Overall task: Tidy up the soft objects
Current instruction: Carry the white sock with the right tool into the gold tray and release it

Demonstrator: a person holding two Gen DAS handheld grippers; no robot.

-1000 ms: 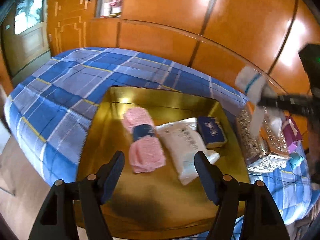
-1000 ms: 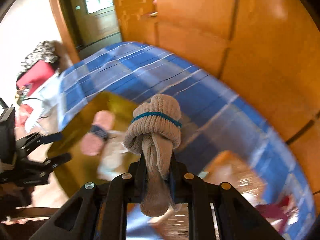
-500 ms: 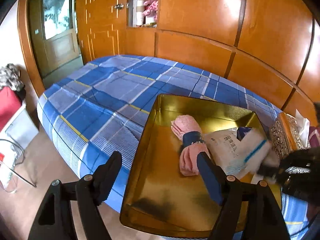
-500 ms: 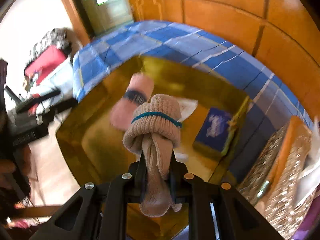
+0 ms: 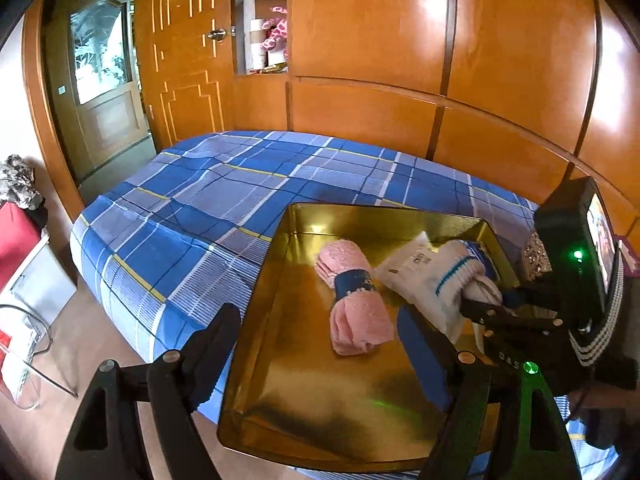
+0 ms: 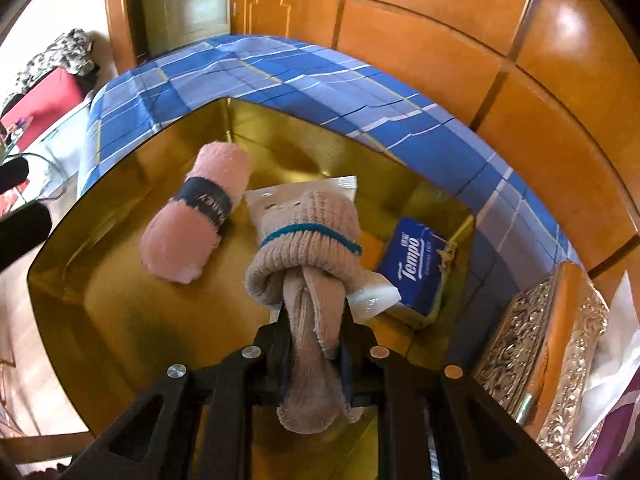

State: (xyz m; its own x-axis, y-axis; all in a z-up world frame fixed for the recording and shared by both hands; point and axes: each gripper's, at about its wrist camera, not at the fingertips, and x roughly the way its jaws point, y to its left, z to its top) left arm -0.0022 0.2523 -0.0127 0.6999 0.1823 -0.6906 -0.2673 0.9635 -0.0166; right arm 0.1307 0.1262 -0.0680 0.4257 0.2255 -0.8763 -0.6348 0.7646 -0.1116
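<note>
Gripping sock bundle — right tongs clamped | left tongs agape | possibly touching white packet in tray

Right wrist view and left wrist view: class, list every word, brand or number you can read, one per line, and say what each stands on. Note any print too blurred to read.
"Tempo": on the blue tissue packet in the gold metal tray.
Smaller white print under "Tempo": too small to read.
Lettering on the dark blue band around the pink rolled towel: blurred, unreadable.
Print on the white plastic pack: too small to read.
</note>
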